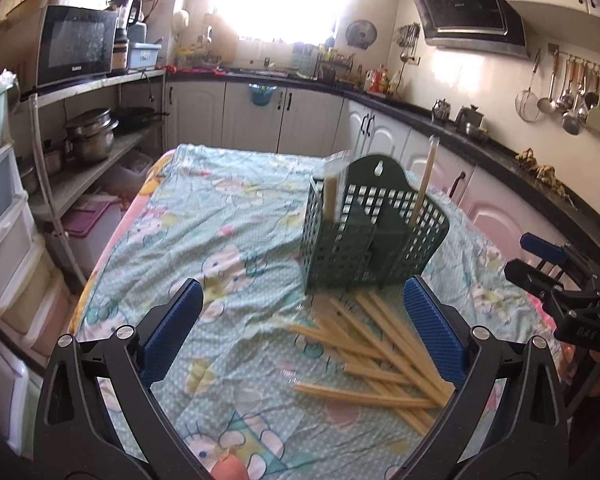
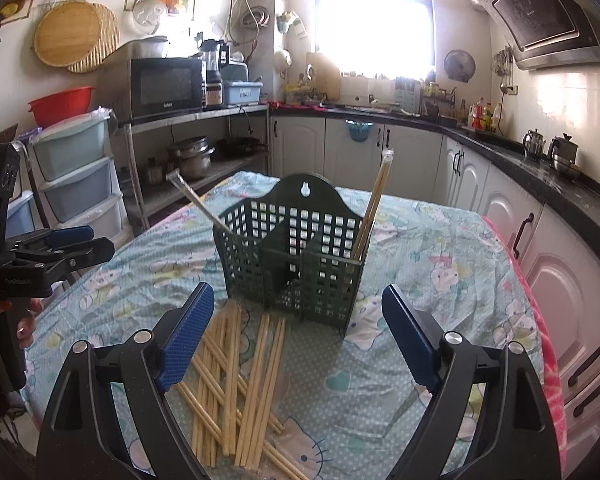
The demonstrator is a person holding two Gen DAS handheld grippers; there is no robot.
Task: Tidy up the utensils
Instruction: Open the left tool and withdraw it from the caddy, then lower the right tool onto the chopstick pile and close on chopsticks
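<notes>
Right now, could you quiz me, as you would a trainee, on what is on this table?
1. True or false: every chopstick pair already stands in the green basket.
2. Which grippers are open? A) left gripper only B) right gripper only C) both
3. Fill in: the loose pairs lie on the patterned ____.

Key: 1 false, since most lie in front of the basket; 2 C; 3 cloth.

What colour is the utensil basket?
Dark green utensil basket, clearest in the right wrist view.
</notes>
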